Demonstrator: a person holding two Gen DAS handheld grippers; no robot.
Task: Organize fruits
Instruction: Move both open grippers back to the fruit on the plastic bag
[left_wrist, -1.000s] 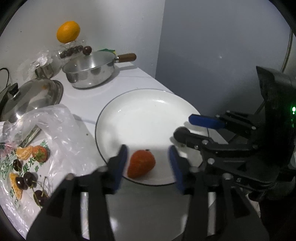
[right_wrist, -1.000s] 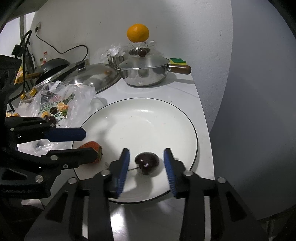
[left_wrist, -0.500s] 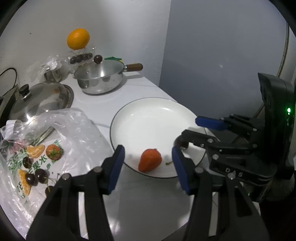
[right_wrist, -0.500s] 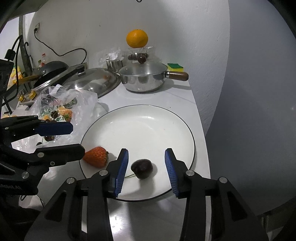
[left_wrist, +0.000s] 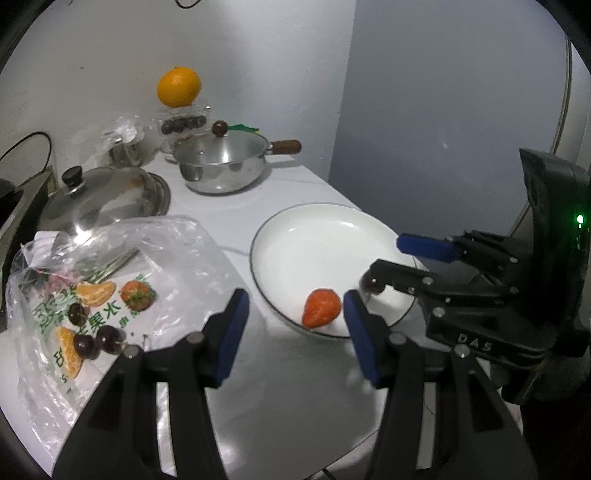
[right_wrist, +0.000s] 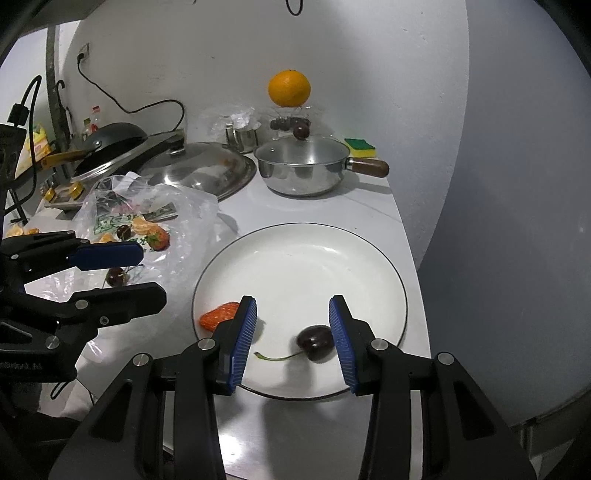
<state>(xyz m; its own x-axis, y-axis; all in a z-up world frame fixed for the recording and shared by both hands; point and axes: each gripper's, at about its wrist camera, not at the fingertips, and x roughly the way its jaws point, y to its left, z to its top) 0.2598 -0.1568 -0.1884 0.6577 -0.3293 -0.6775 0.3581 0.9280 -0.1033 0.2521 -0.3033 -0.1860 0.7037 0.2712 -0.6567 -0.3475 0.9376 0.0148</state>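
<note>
A white plate (left_wrist: 325, 236) (right_wrist: 303, 266) lies on the white counter. A red strawberry (left_wrist: 320, 313) (right_wrist: 218, 320) lies at its near left rim and a dark cherry (right_wrist: 314, 342) with a stem lies at its near edge. My left gripper (left_wrist: 295, 328) is open and empty, just short of the strawberry. My right gripper (right_wrist: 291, 339) is open and empty, with the cherry by its right finger. A clear plastic bag (left_wrist: 110, 280) (right_wrist: 147, 214) left of the plate holds cherries, tangerine segments and a second strawberry (left_wrist: 137, 294).
A lidded steel pan (left_wrist: 221, 166) (right_wrist: 303, 170) with a wooden handle stands behind the plate. A steel lid (left_wrist: 103, 199) lies to its left. An orange (left_wrist: 179, 86) (right_wrist: 289, 88) sits on a clear box of cherries. The counter's edge runs right of the plate.
Both grippers have drawn back from the plate toward the near side. The strawberry and the cherry stay on the plate, and both jaws have stayed open.
</note>
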